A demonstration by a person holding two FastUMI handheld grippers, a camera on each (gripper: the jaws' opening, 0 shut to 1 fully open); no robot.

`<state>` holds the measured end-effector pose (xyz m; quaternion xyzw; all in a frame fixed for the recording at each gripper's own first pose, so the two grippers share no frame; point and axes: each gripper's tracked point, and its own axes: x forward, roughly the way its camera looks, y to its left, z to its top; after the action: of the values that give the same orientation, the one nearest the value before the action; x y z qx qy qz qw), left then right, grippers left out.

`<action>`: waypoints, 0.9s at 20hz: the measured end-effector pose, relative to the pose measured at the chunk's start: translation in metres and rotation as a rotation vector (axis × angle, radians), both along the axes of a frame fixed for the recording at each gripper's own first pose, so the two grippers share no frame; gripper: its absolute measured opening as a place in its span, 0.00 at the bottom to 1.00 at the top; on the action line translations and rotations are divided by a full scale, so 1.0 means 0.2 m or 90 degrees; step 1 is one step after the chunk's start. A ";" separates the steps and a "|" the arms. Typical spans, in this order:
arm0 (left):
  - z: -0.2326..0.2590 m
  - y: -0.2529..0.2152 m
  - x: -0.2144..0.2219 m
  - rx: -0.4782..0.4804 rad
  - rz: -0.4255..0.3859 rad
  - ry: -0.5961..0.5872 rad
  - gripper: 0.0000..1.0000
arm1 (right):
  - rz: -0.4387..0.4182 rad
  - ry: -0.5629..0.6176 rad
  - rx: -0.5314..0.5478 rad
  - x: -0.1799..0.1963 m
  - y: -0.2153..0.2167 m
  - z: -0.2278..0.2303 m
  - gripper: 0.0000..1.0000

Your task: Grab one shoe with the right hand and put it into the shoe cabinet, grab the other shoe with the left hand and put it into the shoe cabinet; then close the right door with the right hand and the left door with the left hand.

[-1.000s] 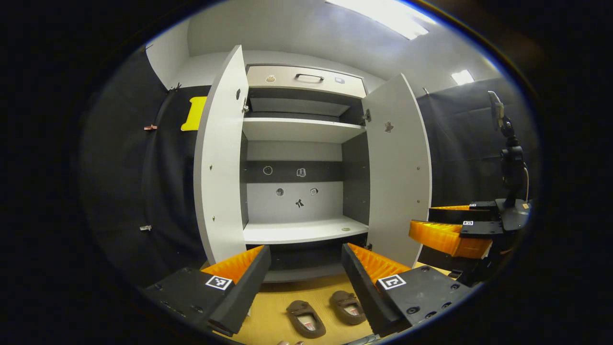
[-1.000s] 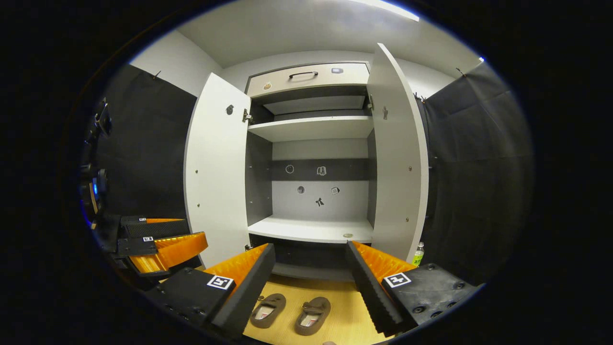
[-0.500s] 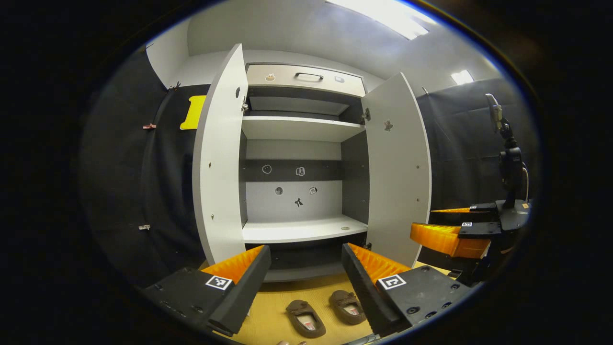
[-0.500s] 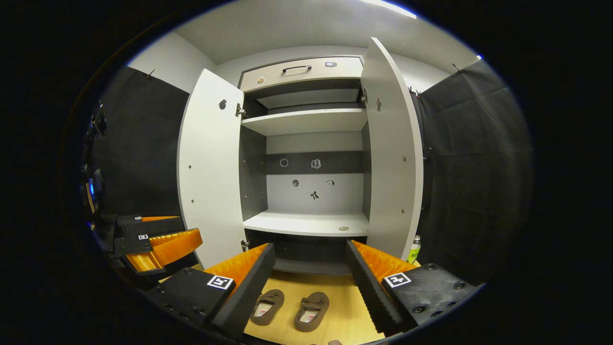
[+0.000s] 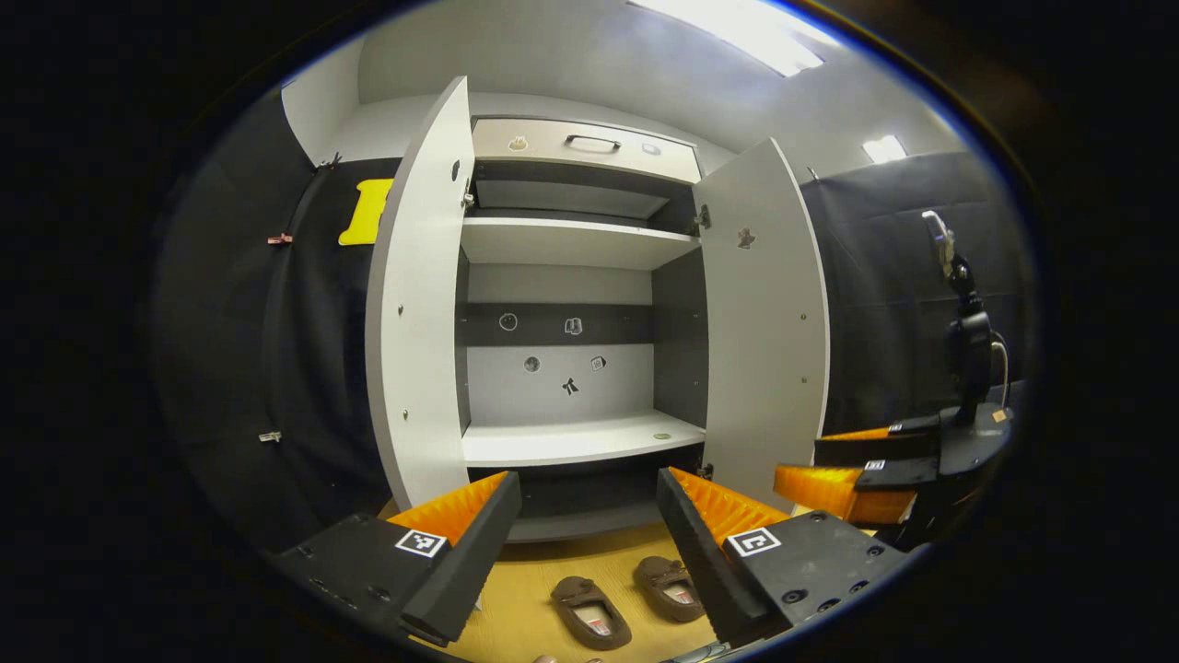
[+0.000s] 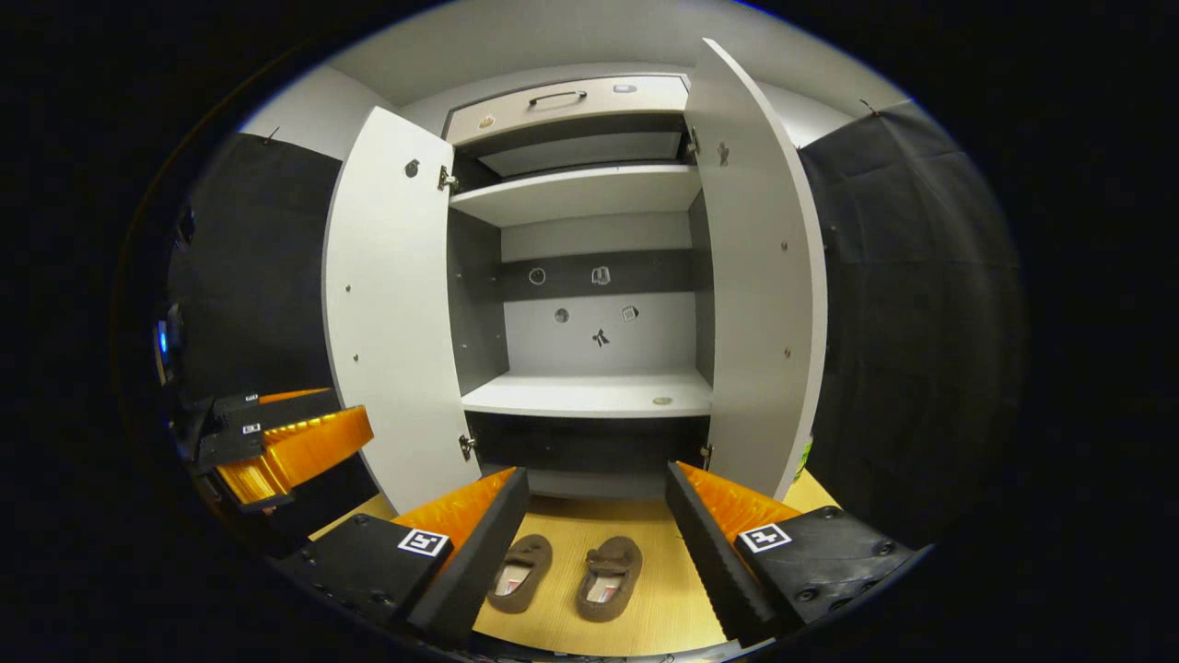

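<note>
Shoes first: two brown slippers lie side by side on the wooden floor [image 6: 663, 608], right below your grippers and in front of the cabinet. In the right gripper view, the left shoe [image 6: 519, 574] and the right shoe [image 6: 609, 578] sit apart from each other, toes toward the cabinet, between the fingers of your right gripper [image 6: 597, 543]. Those fingers are spread wide with nothing between them. In the left gripper view the same pair shows low in the frame, with your left gripper [image 5: 588, 552] released as well, fingers parted and touching neither shoe.

Off to your right in the left gripper view, the right gripper hangs near the foot of the right door [image 5: 764, 322], also spread. In the right gripper view, the left gripper shows at the left edge beside the left door [image 6: 391, 304].

Beyond the shoes stands the shoe cabinet [image 6: 589, 276], both doors swung wide. Its lower shelf [image 6: 589, 396] is bare but for a small round mark near its front edge. An upper shelf [image 6: 576, 193] and a drawer [image 6: 562, 99] with a dark handle sit above. Small stickers dot the back panel.
</note>
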<state>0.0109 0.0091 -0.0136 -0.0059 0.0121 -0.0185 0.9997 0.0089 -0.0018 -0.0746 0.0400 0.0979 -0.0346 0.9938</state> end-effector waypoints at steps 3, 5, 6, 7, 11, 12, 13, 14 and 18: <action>-0.03 0.01 0.03 -0.004 0.004 0.008 0.95 | 0.004 0.042 0.013 0.03 0.02 -0.15 0.98; -0.05 0.02 0.06 -0.005 0.008 0.012 0.95 | 0.007 0.074 0.023 0.06 0.02 -0.26 0.99; -0.07 0.01 0.08 -0.005 0.009 0.013 0.95 | 0.011 0.090 0.029 0.07 0.02 -0.31 0.98; -0.09 0.01 0.09 -0.004 0.010 0.016 0.95 | 0.015 0.109 0.034 0.08 0.03 -0.38 0.98; -0.18 -0.03 0.18 -0.007 0.006 0.034 0.95 | 0.031 0.186 0.052 0.14 0.05 -0.67 0.99; -0.20 -0.03 0.21 -0.008 0.005 0.038 0.95 | 0.038 0.209 0.057 0.16 0.06 -0.75 0.99; -0.23 -0.03 0.23 -0.009 0.009 0.041 0.95 | 0.044 0.228 0.060 0.16 0.08 -0.83 0.98; -0.25 -0.02 0.25 -0.008 0.013 0.045 0.95 | 0.047 0.243 0.060 0.18 0.09 -0.91 0.99; -0.35 -0.01 0.32 0.006 0.021 0.070 0.95 | 0.067 0.316 0.069 0.24 0.15 -1.25 0.99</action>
<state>0.0747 0.0070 -0.0840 -0.0027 0.0673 -0.0012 0.9977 0.0568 0.0284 -0.3249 0.0785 0.3426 0.0139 0.9361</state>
